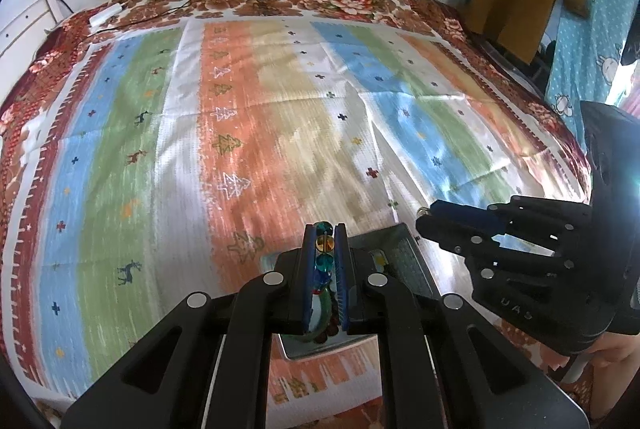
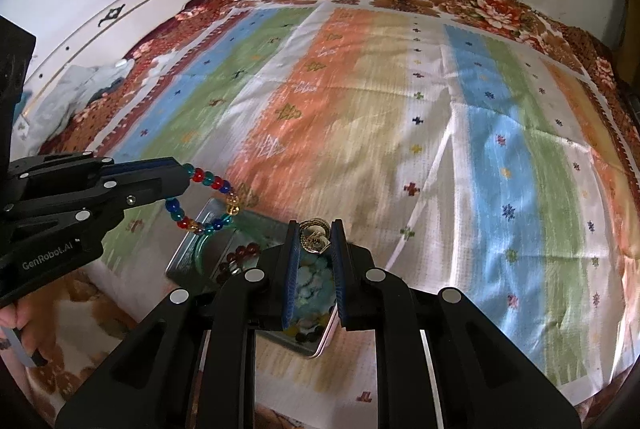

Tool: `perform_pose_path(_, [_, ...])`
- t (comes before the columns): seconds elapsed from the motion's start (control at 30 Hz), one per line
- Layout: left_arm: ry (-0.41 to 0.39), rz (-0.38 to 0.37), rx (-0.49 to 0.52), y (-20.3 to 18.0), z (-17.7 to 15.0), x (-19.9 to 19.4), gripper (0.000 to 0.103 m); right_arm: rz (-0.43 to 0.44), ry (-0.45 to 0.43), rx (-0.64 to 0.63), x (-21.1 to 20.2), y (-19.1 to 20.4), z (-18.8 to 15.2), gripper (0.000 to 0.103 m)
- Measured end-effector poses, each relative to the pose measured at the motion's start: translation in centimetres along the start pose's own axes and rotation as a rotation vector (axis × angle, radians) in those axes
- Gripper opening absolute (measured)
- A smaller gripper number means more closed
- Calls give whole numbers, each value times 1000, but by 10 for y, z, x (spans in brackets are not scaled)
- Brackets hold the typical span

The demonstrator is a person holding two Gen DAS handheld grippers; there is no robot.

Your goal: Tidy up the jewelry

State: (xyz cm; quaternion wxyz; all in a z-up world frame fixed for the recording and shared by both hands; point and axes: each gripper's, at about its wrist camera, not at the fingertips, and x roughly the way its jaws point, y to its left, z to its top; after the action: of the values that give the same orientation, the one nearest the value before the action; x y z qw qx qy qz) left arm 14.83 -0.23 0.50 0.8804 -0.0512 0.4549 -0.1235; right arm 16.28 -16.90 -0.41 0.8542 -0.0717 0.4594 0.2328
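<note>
L gripper clamps bead bracelet, loop hanging over tray; R gripper pinches gold piece, upright.

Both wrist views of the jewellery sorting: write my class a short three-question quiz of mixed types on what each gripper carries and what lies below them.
1. True or false: the left gripper is shut on a bracelet of multicoloured glass beads.
2. What is clamped in the right gripper?
A. a small gold-coloured metal ornament
B. a silver spoon
C. a red ribbon
3. Fill in: under both grippers, on the striped patterned cloth, sits a shallow metal ____ with more jewellery in it.

Key
1. True
2. A
3. tray
</note>
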Motion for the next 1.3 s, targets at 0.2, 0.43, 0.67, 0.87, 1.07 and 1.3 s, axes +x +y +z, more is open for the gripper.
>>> perform_pose_path(0.2, [26, 15, 7, -4, -12, 3, 9, 0, 19, -26, 1, 6, -7, 16])
perform_pose_path(0.43, [9, 36, -45, 12, -17, -6, 24, -10, 5, -51, -5, 4, -14, 36])
perform_pose_path(0.67, [0, 42, -66, 19, -29, -14, 46, 21, -59, -26, -23, -3, -24, 47])
perform_pose_path(0.87, [-9, 29, -65, 18, -39, -20, 63, 48, -102, -6, -37, -8, -34, 60])
perform_pose_path(1.07, [-10, 25, -21, 9, -51, -23, 83, 57, -130, -17, -47, -8, -44, 72])
perform_pose_path(1.3, [-27, 33, 49, -5, -62, -27, 97, 92, -142, -24, -54, -6, -54, 85])
